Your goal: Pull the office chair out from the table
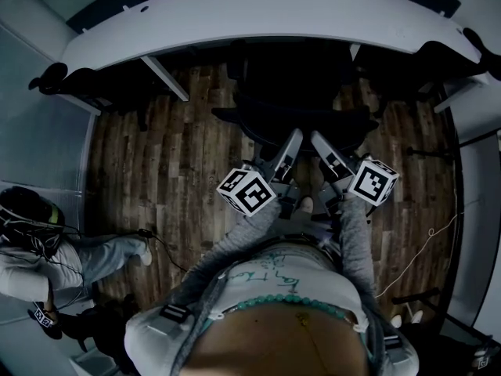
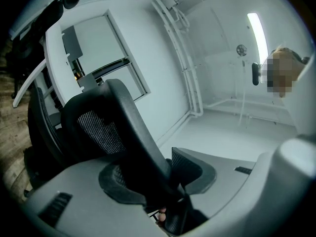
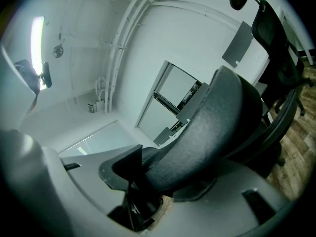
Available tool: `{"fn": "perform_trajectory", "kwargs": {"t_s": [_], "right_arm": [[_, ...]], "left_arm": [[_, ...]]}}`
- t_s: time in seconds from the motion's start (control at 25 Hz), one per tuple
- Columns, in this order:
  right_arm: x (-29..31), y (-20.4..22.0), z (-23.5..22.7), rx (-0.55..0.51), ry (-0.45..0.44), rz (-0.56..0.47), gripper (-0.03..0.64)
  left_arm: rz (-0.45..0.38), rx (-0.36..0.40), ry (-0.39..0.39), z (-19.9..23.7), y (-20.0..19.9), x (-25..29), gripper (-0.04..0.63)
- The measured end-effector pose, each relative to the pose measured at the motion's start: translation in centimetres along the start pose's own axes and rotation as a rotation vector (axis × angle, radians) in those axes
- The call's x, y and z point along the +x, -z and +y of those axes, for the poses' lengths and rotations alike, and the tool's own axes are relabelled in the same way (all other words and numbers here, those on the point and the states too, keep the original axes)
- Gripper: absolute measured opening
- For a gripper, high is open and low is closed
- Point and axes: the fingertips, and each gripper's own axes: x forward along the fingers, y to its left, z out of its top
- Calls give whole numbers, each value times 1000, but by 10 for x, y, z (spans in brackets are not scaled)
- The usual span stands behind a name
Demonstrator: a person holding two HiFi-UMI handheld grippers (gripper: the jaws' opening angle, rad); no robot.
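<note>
A: A wood-plank floor [image 1: 180,178], with a curved white table [image 1: 258,14] across the far side. The black office chair [image 1: 293,108] sits half under it, straight ahead of the person.
B: And the tools?
A: The left gripper [image 1: 291,141] and right gripper [image 1: 319,142] lie side by side, each clamped on the backrest's crosswise top rim. Both arms reach forward, so the pull likely comes straight back
</note>
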Motion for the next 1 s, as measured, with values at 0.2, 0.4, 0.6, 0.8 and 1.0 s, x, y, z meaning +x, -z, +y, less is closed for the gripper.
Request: {"fn": "perform_trajectory", "kwargs": {"t_s": [0.2,0.4,0.6,0.8,1.0], "right_arm": [[-10,7,5,3,-6,-1,189],[-20,15,13,0,-1,-5,189],[-23,24,25,-8,-3,-4,189],[-30,36,38,-19,-15,-1,189],[-39,46,46,-22,-18,-5,192]], "left_arm": [[7,0,7,-8,6,-9,175],[15,0,5,-16,9,-21,175],[15,-5,13,-21,6,-34,175],[14,-7,21,-28,7,-51,175],[12,-13,34,-35,10,-64,175]]}}
